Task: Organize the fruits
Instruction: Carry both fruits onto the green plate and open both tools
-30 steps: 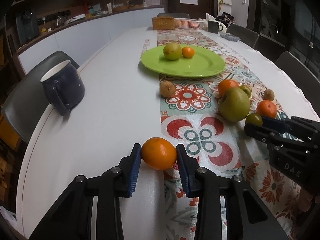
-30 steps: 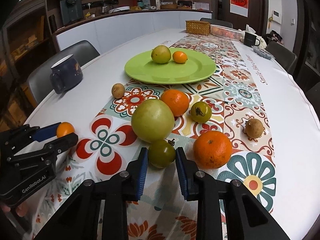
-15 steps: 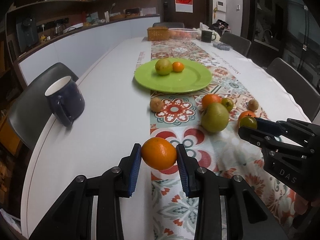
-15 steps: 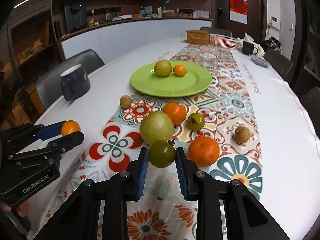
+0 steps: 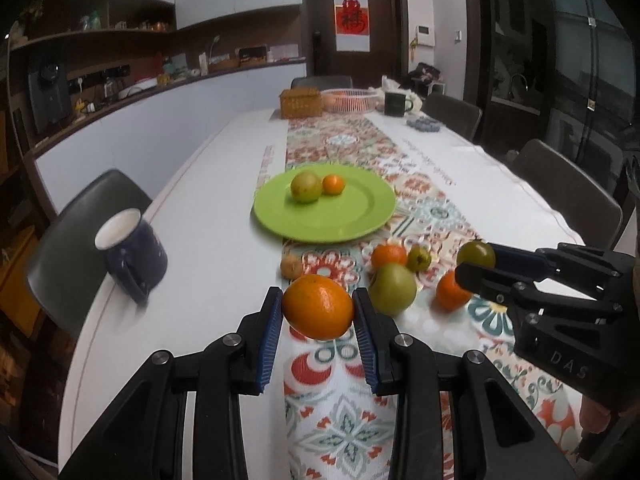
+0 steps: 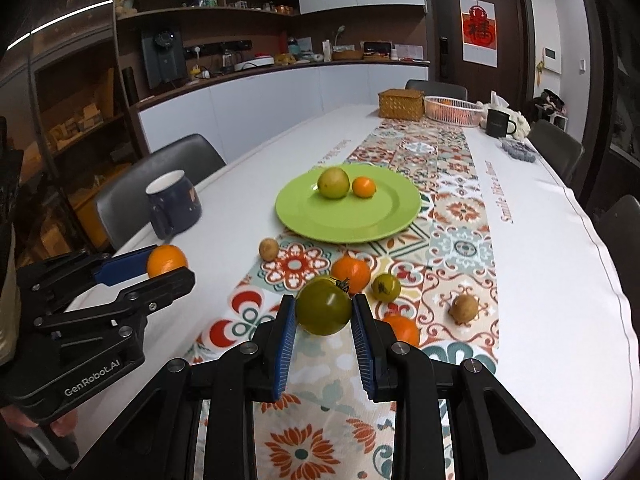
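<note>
My left gripper (image 5: 316, 312) is shut on an orange (image 5: 318, 306) and holds it above the table; it also shows in the right wrist view (image 6: 167, 260). My right gripper (image 6: 323, 314) is shut on a dark green fruit (image 6: 323, 307), lifted above the runner; it also shows in the left wrist view (image 5: 476, 254). A green plate (image 5: 360, 220) ahead holds a yellow-green fruit (image 5: 306, 187) and a small orange (image 5: 333, 184). Several loose fruits lie on the runner before the plate: a large green one (image 5: 392, 289), oranges (image 5: 389, 255), a small brown one (image 5: 291, 267).
A dark blue mug (image 5: 134, 252) stands near the table's left edge, beside a grey chair (image 5: 80, 216). A wicker box (image 5: 301, 102), a pink basket (image 5: 350, 100) and a black mug (image 5: 396, 103) stand at the far end. More chairs line the right side.
Both grippers have risen from the table with their fruits: the left with the orange, the right with the dark green fruit. The view now looks further down the table.
</note>
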